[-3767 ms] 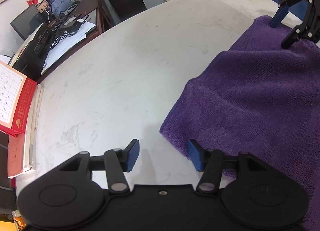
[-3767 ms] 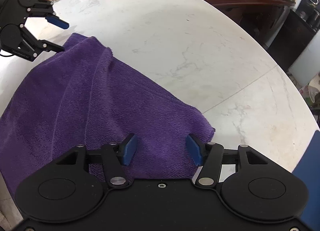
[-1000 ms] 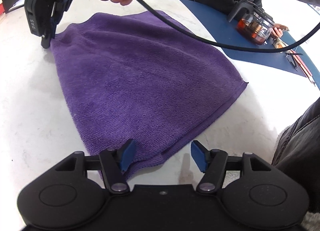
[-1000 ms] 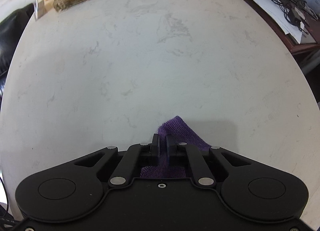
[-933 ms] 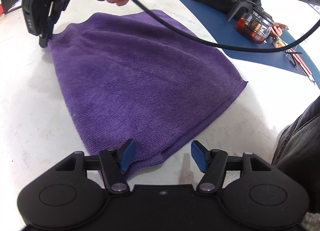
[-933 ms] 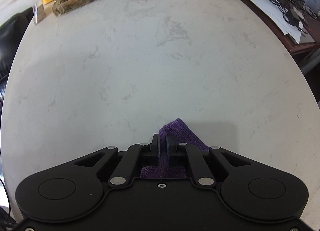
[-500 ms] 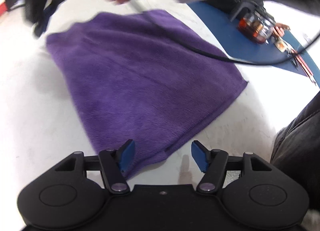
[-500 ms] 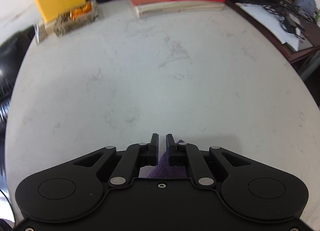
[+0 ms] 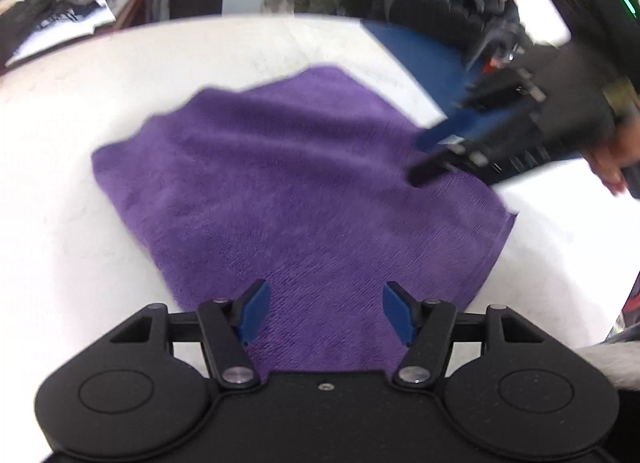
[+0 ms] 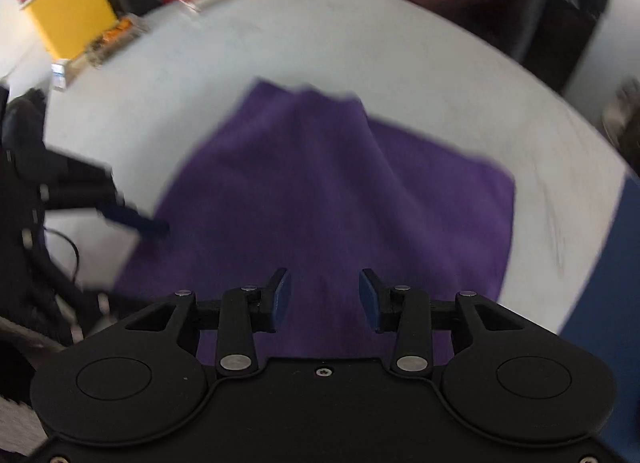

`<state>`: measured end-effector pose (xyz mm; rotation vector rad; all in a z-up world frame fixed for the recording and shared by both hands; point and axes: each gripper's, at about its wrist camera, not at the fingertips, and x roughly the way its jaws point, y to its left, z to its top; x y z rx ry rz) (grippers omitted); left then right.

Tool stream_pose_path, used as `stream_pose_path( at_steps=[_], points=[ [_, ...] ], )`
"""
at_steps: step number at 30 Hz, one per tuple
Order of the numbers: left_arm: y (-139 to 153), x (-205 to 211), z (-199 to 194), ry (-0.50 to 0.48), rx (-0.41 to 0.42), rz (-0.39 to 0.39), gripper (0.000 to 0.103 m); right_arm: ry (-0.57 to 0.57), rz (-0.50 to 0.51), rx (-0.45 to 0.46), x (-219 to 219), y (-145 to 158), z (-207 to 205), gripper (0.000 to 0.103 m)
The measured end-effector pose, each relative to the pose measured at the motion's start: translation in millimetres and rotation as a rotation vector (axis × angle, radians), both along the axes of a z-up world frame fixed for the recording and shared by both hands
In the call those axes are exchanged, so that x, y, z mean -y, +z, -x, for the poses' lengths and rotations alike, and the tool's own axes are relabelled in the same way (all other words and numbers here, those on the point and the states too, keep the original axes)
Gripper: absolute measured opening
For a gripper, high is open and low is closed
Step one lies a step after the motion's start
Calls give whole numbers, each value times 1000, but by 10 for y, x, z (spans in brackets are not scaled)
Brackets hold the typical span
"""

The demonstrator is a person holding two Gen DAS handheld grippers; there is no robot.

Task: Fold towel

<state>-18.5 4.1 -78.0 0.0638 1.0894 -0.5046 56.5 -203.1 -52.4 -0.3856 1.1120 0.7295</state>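
Purple towel (image 9: 304, 191) lying flat on white bench (image 9: 60, 199), ready for next fold. Left claw (image 9: 324, 317) hanging apart above near edge, gripping nothing. Right claw (image 10: 324, 299) opening over towel, nothing between, so cloth is staying put.

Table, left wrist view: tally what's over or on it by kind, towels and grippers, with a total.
Purple towel: 1
Grippers: 2, the left gripper and the right gripper, both over the towel
Total: 3
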Motion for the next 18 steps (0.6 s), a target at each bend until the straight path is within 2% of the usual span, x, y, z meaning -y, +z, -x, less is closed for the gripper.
stream_pose_path(
  at_steps=[5, 15, 16, 18],
  points=[
    [-118, -54, 56, -32, -89, -50, 60, -55, 21, -24, 198, -276, 122, 37],
    [-97, -123, 105, -30, -176, -46, 64, 25, 52, -13, 198, -355, 216, 41],
    [-69, -141, 88, -21, -176, -41, 64, 36, 54, -18, 184, -343, 190, 41],
    [66, -201, -16, 21, -119, -34, 64, 34, 35, -24, 176, -277, 88, 40]
  ],
)
